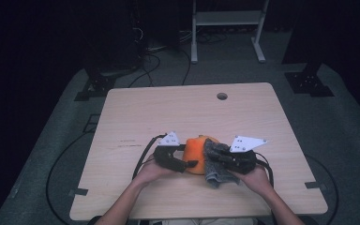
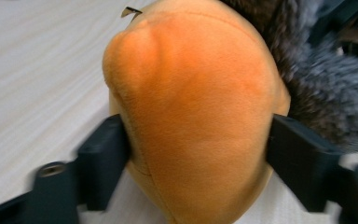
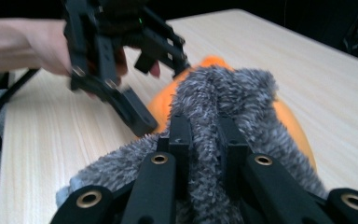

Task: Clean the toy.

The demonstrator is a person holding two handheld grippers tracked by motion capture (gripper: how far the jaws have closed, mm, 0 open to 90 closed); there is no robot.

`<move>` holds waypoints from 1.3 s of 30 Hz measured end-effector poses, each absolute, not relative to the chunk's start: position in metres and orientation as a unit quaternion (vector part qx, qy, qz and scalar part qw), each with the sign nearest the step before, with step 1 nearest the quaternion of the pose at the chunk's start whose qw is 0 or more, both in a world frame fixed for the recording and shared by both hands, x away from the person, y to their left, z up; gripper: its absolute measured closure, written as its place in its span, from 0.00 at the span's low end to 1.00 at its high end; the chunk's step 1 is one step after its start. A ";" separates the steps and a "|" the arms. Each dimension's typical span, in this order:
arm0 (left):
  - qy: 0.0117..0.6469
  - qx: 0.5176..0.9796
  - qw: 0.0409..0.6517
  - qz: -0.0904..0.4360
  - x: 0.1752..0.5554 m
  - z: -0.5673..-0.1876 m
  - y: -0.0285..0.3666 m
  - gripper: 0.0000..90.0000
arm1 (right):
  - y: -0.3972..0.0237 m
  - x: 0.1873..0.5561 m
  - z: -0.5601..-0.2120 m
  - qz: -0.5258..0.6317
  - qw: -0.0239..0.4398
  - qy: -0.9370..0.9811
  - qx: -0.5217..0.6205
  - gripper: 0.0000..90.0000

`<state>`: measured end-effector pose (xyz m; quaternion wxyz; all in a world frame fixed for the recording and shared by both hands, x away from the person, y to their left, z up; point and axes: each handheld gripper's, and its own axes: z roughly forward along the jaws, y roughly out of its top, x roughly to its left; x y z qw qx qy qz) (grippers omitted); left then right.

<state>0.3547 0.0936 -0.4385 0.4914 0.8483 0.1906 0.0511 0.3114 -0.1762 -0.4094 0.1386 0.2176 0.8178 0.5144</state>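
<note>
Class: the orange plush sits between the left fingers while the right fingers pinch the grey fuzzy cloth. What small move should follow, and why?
Probably drag the grey cloth across the orange plush with the right gripper: it is shut on a fold already draped over the plush, which the left gripper brackets, steadying it.

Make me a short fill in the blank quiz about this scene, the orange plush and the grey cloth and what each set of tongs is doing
1. The plush toy between the left tongs is ____ in colour.
2. The right tongs are shut on the fuzzy ____ cloth.
3. The grey cloth is draped over the ____ toy.
4. The toy rests on a light ____ table.

Missing words: orange; grey; orange plush; wooden
</note>
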 end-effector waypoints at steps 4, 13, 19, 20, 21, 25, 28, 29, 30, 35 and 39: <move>0.165 0.853 0.488 0.080 0.348 -0.434 0.089 0.45 | -0.174 0.311 -0.401 0.519 0.143 0.816 0.210 0.87; 0.158 0.852 0.493 0.076 0.347 -0.432 0.087 0.46 | -0.198 0.316 -0.412 0.503 0.139 0.818 0.241 0.88; 0.142 0.857 0.488 0.085 0.343 -0.429 0.083 0.45 | -0.185 0.309 -0.397 0.516 0.150 0.816 0.211 0.88; 0.144 0.857 0.489 0.078 0.344 -0.430 0.084 0.41 | -0.184 0.312 -0.400 0.512 0.146 0.819 0.214 0.88; 0.148 0.854 0.493 0.072 0.345 -0.430 0.085 0.41 | -0.184 0.312 -0.400 0.512 0.146 0.819 0.214 0.88; 0.162 0.852 0.493 0.066 0.348 -0.432 0.088 0.38 | -0.196 0.316 -0.412 0.498 0.150 0.820 0.238 0.88; 0.164 0.850 0.495 0.071 0.348 -0.432 0.086 0.42 | -0.199 0.309 -0.407 0.505 0.154 0.815 0.239 0.88; 0.166 0.849 0.498 0.068 0.348 -0.432 0.085 0.42 | -0.196 0.306 -0.405 0.513 0.154 0.813 0.230 0.88; 0.166 0.848 0.499 0.068 0.348 -0.432 0.084 0.42 | -0.192 0.302 -0.402 0.521 0.150 0.812 0.217 0.88; 0.167 0.848 0.498 0.071 0.348 -0.430 0.082 0.43 | -0.172 0.299 -0.405 0.503 0.162 0.828 0.186 0.88; 0.177 0.844 0.502 0.063 0.352 -0.432 0.086 0.44 | -0.185 0.302 -0.416 0.490 0.171 0.831 0.202 0.88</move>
